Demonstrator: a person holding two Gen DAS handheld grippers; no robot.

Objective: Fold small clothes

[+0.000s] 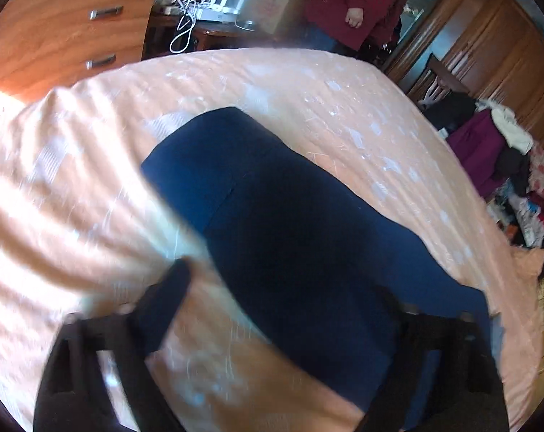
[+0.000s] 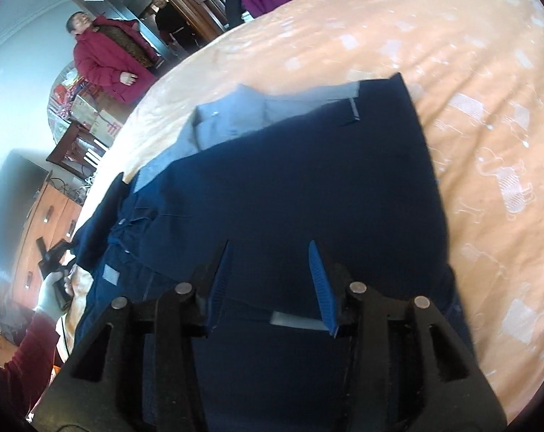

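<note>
black plastic right gripper (image 2: 272, 273), ribbed blue finger pads (image 2: 322, 284), silver pins, white glove (image 2: 50, 293), dark red sleeve (image 2: 27, 352)

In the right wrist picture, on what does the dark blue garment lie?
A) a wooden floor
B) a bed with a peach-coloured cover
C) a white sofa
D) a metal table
B: the dark blue garment is spread on the peach-coloured cover, which has a pale pattern and surrounds the garment on the far and right sides.
</note>
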